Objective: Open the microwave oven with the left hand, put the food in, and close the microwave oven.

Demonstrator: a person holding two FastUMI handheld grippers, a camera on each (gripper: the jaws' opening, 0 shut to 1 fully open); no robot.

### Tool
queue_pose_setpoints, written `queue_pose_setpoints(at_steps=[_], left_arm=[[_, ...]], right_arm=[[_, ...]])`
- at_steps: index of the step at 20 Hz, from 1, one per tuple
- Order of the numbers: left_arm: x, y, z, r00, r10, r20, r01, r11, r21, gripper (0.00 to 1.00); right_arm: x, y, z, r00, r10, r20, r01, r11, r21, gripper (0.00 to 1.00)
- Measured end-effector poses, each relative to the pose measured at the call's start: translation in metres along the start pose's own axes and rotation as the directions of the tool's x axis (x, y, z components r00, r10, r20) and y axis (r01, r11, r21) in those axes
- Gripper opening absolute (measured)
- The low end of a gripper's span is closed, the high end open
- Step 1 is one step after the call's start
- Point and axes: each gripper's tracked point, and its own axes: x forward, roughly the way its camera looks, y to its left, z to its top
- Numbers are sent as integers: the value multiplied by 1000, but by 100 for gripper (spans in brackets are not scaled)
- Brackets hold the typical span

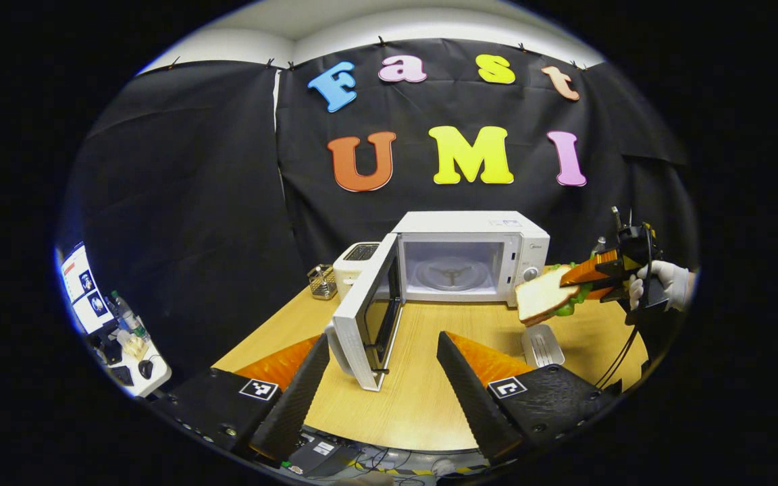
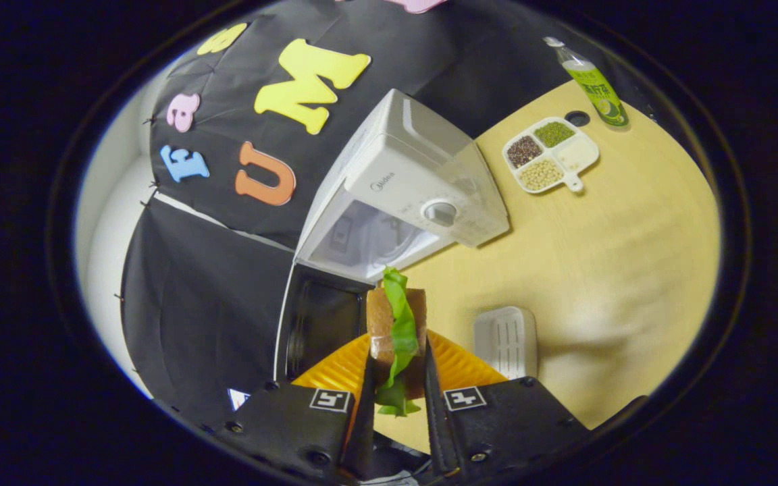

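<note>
Microwave (image 1: 470, 260) door (image 1: 365, 317) open; right gripper (image 2: 397, 378) grips sandwich (image 2: 396, 324).

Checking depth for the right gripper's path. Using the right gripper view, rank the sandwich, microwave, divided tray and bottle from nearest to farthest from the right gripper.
1. Sandwich: clamped between the right gripper's fingers.
2. Microwave: just ahead, door open.
3. Divided tray: beyond the microwave, to the view's right on the table.
4. Bottle: farthest, past the tray at the table's edge.

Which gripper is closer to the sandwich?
Right. The right gripper is clamped on the sandwich; the left gripper sits open by the microwave door.
</note>
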Motion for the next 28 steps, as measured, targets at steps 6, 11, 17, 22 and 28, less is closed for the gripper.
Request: queue_pose_setpoints(at_steps=[6,11,17,22,28], left_arm=[[12,27,17,998,-58,-11,58,998,33,97],[15,43,20,997,-59,-39,60,998,19,97],[25,47,35,997,-67,-33,69,997,41,97],[33,50,41,997,-76,-24,78,996,54,97],[51,67,36,999,-41,-32,43,997,65,97]], right_arm=[[61,20,12,990,-6,143,-2,998,56,37],[112,32,35,942,-26,335,-6,995,95,37],[177,54,46,890,-16,457,-59,987,149,27],[234,75,63,835,-31,549,-58,988,143,35],[285,86,84,775,-82,627,50,996,69,35]])
